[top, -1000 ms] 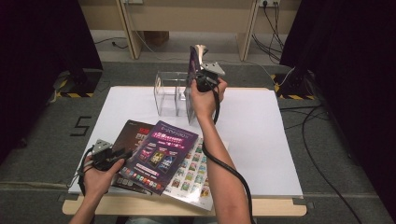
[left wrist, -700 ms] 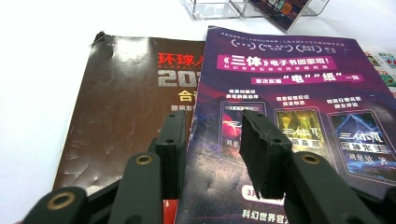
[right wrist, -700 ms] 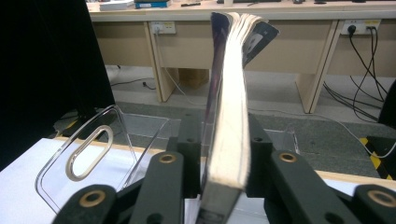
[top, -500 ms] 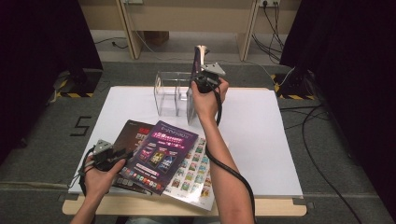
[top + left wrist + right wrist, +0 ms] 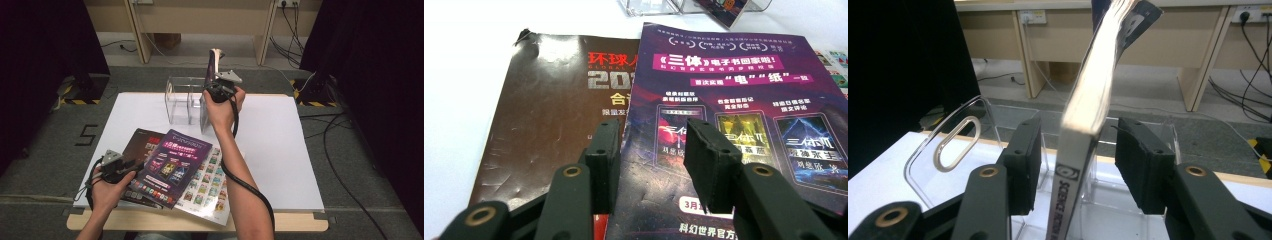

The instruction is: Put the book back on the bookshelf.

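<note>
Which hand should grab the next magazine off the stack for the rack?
Left. The left gripper hovers open right over the purple magazine; the right gripper is at the clear rack, jaws opening off the standing magazine.

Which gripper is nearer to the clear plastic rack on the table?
Right. The right gripper is at the clear rack, jaws open around the standing magazine. The left gripper is over the flat magazines, far away.

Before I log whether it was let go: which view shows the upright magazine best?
The right gripper view: the upright magazine stands between the jaws, which have just opened off it. The high view shows it small in the clear rack; the left gripper view catches a corner.
</note>
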### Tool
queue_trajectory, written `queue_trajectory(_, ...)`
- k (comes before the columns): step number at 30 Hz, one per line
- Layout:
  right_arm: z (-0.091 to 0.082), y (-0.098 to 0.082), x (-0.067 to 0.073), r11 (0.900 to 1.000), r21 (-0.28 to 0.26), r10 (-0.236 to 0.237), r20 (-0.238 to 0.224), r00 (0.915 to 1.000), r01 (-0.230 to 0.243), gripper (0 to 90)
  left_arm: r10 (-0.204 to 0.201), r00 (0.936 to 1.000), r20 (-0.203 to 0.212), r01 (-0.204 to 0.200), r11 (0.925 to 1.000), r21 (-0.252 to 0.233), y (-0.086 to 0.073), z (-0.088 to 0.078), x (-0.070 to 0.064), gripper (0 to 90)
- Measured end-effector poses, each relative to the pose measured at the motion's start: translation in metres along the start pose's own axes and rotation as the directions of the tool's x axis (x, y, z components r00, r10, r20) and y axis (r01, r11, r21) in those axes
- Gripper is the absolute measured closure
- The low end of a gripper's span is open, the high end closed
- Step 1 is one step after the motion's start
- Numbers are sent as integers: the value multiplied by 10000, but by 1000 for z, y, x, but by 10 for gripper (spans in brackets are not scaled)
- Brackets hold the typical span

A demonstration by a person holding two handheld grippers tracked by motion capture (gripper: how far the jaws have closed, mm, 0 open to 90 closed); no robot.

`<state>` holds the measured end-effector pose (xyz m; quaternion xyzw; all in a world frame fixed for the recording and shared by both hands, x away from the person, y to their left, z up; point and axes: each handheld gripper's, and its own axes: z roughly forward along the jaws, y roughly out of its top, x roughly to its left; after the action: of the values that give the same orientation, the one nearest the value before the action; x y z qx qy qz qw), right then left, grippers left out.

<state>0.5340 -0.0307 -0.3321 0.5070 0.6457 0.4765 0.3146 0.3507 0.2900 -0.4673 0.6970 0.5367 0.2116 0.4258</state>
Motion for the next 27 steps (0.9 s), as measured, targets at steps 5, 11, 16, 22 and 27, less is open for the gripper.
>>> queue_trajectory(5,-4,-2,0,9999,124,40,-146,9999,-38,527,-1,10000,-73,1,10000,39,0,0,1,570)
queue_trajectory(11,-11,-9,0,9996,254,95,-264,9996,-88,523,-40,10000,-75,40,10000,88,0,1,1,553)
queue_trajectory(16,-15,-15,-2,9993,366,93,-296,9995,-83,520,-69,9999,-119,71,9999,154,0,2,2,545)
queue_trajectory(22,-23,-23,-5,9982,579,159,-421,9990,-134,516,-143,9998,-169,148,9995,266,-2,5,4,538)
queue_trajectory(27,-28,-30,-8,9966,781,319,-607,9976,-271,516,-257,9995,-170,264,9988,419,-4,7,6,538)
